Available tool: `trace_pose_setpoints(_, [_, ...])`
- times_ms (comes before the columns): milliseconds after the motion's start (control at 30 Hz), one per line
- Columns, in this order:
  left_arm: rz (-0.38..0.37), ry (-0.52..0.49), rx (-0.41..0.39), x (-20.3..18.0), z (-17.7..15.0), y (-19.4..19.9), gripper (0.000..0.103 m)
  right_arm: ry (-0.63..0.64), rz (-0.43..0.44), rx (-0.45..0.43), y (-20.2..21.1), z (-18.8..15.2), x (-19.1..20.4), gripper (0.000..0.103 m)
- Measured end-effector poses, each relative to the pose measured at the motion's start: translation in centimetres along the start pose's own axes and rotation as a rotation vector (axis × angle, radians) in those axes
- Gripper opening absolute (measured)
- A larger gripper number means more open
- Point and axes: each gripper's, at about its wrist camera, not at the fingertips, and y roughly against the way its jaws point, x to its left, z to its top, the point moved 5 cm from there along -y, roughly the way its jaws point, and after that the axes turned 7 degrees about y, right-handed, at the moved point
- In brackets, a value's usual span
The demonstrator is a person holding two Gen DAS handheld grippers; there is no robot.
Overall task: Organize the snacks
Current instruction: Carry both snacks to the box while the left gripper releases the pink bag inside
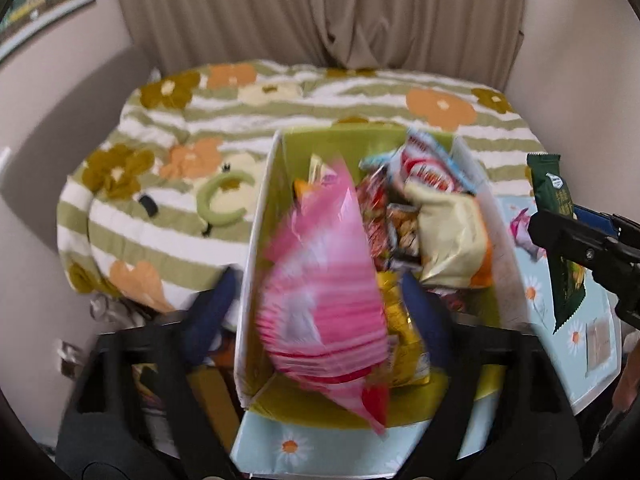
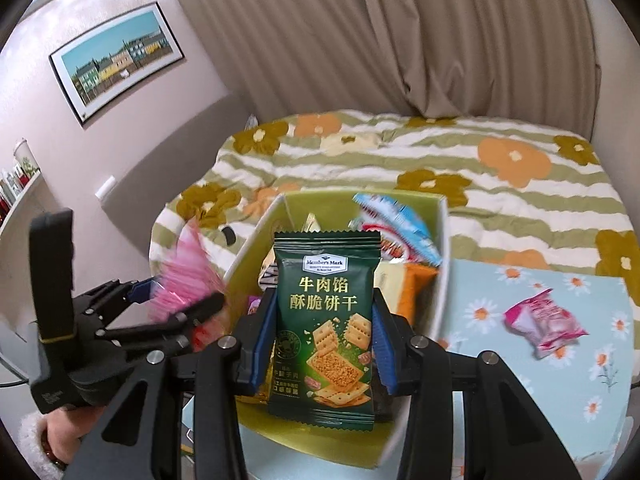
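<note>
A green-lined cardboard box (image 1: 256,248) holds several snack packets. Over its left half my left gripper (image 1: 320,292) stands wide open. A pink-striped packet (image 1: 324,280), blurred, hangs between the blue pads without touching either one. My right gripper (image 2: 324,320) is shut on a dark green cracker packet (image 2: 324,340), held upright above the box's (image 2: 442,280) near end. The left wrist view shows that green packet (image 1: 552,188) and the right gripper (image 1: 560,236) at the right edge. The right wrist view shows the left gripper (image 2: 184,292) and the pink packet (image 2: 188,276) at the left.
The box stands on a light blue daisy-print cloth (image 2: 520,280), where a small pink packet (image 2: 542,326) lies to its right. Behind is a bed with a green-striped floral blanket (image 2: 400,160), then curtains. A hand in a fluffy white sleeve (image 2: 52,436) holds the left gripper.
</note>
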Motion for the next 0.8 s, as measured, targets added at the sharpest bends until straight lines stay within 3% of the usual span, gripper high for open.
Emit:
trace_pose_setpoints(300, [-0.067, 0.062, -0.001, 1.7, -1.0, 1.1, 0.102, -0.005, -0.012, 0.067, -2.4, -0.9, 0.3, 0.040])
trace_pose_setpoints(800, [-0.130, 0.046, 0.032, 3.0, 1.2, -0.2, 0.102, -0.013, -0.027, 0.148, -7.3, 2.4, 0.9, 0.043])
